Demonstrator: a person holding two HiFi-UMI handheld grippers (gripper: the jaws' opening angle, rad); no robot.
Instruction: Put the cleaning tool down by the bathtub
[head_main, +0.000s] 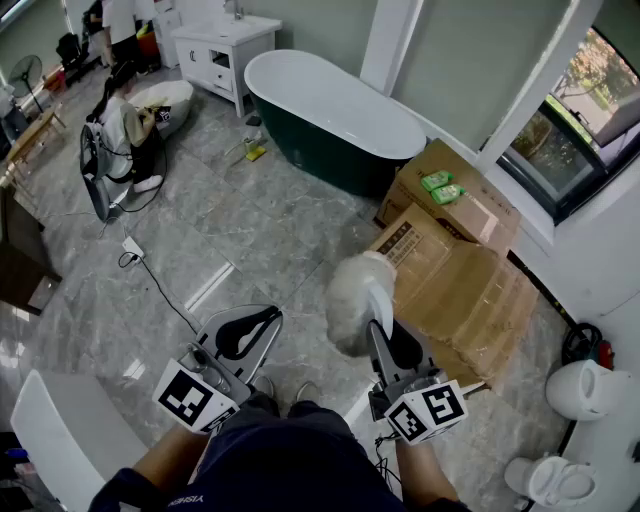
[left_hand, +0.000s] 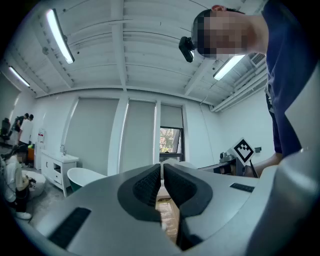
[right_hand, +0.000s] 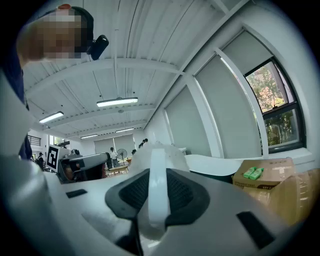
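The cleaning tool (head_main: 352, 300) is a fluffy white duster head on a white handle. My right gripper (head_main: 386, 340) is shut on that handle and holds the tool out level above the floor. In the right gripper view the white handle (right_hand: 156, 185) runs between the two black pads. My left gripper (head_main: 250, 328) hangs to the left of it, shut with nothing between its pads (left_hand: 150, 185). The dark green bathtub (head_main: 330, 118) with its white inside stands well ahead, across the grey marble floor.
Flattened and stacked cardboard boxes (head_main: 455, 270) lie right of the bathtub, with green packets (head_main: 441, 186) on top. A white vanity (head_main: 222, 52) stands behind the tub. A person (head_main: 128, 135) crouches at far left by a basin. A cable (head_main: 160, 290) trails over the floor.
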